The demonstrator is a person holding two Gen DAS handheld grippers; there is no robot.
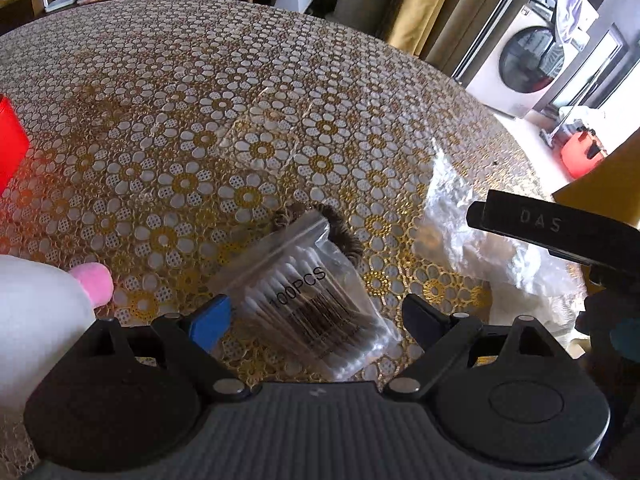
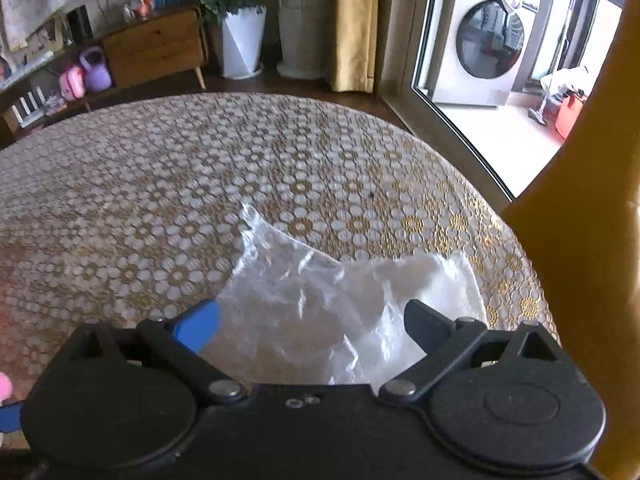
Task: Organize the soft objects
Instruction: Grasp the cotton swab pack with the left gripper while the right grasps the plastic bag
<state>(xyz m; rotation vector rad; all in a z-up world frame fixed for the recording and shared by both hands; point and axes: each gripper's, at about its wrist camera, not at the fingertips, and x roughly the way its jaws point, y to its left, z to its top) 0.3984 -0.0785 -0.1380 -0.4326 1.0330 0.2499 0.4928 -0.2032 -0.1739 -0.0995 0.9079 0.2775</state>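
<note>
Two fisheye views show one round table covered in a gold-and-white floral lace cloth (image 1: 248, 92). From the left wrist, the left gripper (image 1: 316, 320) hangs low over the cloth with its tongs spread wide, the blue-tipped finger on one side and the black one on the other, gripping nothing. Between them lies a clear zip-top plastic bag of white cotton swabs printed "100PCS" (image 1: 308, 300), flat on the cloth and tilted — its sealed edge points away from the camera. Just beyond that edge, partly under the bag, sits a brown ruffled fabric hair scrunchie (image 1: 344, 236). At the left edge a white plush object with a pink rounded tip (image 1: 52, 300) rests close to the gripper, and a red block (image 1: 10, 144) shows farther off. To the right a crumpled clear plastic bag (image 1: 472, 240) lies on the cloth, with the black body of the right gripper (image 1: 560, 236) over it. From the right wrist, the right gripper (image 2: 312, 328) also has its tongs wide apart and empty, poised above that crumpled clear plastic bag (image 2: 320, 300), which spreads between and beyond the fingers. Past the table edge stand a silver front-loading washing machine (image 2: 484, 44) and a white planter with a green plant (image 2: 240, 36).
</note>
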